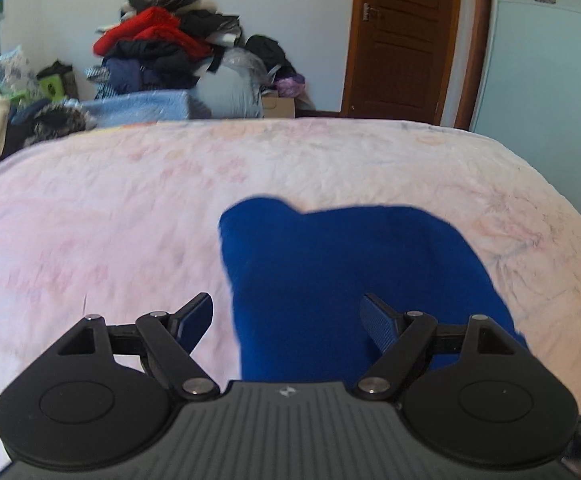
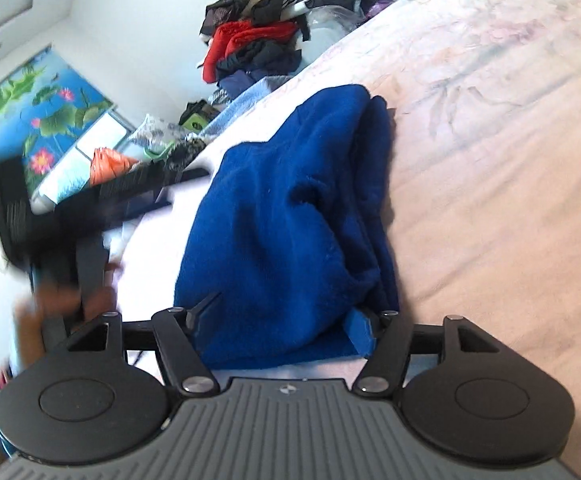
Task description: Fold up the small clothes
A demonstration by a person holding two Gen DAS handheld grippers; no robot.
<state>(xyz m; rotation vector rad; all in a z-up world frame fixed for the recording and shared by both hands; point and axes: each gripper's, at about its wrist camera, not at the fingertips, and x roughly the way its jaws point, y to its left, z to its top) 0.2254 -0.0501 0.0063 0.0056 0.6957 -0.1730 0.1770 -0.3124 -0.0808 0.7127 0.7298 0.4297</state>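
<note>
A bright blue fleecy garment (image 1: 330,272) lies bunched on the pale pink floral bedsheet (image 1: 110,208), toward the near side of the bed. In the right wrist view the same blue garment (image 2: 290,216) shows doubled-over layers along its right edge, with thick folds stacked one on another.

Left gripper (image 1: 288,320): jaws spread wide apart, holding nothing. Its blue-padded fingers (image 1: 378,324) hover above the near part of the garment; the right finger is over the fabric, the left finger over bare sheet just beside the cloth edge. Contact with the fabric cannot be told.

Right gripper (image 2: 282,320): jaws also released and wide. The near end of the garment lies between them; the right finger is at the cloth's folded edge, the left finger at its opposite edge. No pinch on the fabric is visible.

In the right wrist view the left gripper body (image 2: 90,208) appears as a blurred black shape to the left of the garment, with the person's hand (image 2: 58,304) blurred beneath it.

Background: a heap of red, black and navy clothes (image 1: 162,44) against the white wall beyond the bed, a brown wooden door (image 1: 402,36), and a blue lotus-print blind (image 2: 38,116).
</note>
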